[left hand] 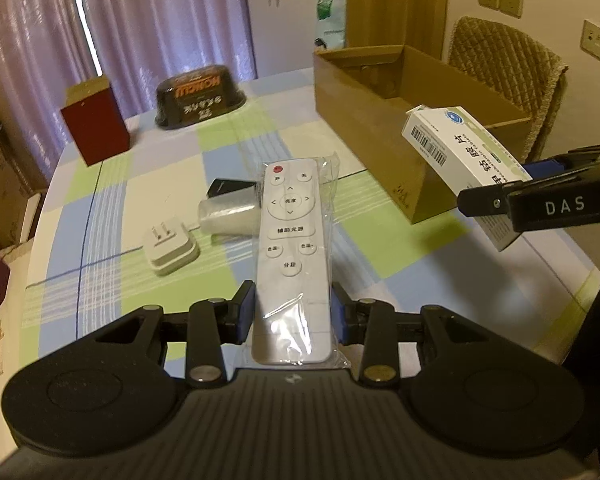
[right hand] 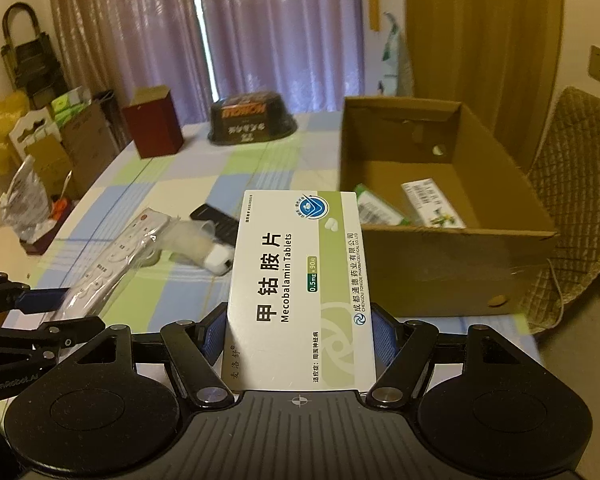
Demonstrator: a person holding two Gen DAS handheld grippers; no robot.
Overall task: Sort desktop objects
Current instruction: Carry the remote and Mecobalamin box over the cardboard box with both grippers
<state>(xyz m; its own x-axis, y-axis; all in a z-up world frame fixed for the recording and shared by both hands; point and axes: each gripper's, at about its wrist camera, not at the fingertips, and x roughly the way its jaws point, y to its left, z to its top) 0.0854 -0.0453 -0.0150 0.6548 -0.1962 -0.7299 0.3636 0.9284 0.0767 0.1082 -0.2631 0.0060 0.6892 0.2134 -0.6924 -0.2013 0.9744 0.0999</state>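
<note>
My left gripper [left hand: 293, 312] is shut on a white remote control [left hand: 290, 248] in a clear plastic bag, held above the checked tablecloth; the same remote [right hand: 112, 264] shows at the left of the right wrist view. My right gripper [right hand: 300, 340] is shut on a white and green tablet box [right hand: 300, 280], also visible as the tablet box [left hand: 464, 156] beside the open cardboard box [left hand: 364, 128]. That cardboard box [right hand: 440, 264] holds two green and white packets [right hand: 432, 204]. On the table lie a white plug adapter [left hand: 171, 249], a clear plastic cup [left hand: 228, 214] on its side and a black item [left hand: 228, 188].
A dark red box [left hand: 96, 124] and a black lidded food bowl [left hand: 200, 96] stand at the table's far end. A quilted chair [left hand: 504, 68] sits behind the cardboard box. Cartons and bags [right hand: 48, 140] crowd the floor at the left. Curtains hang behind.
</note>
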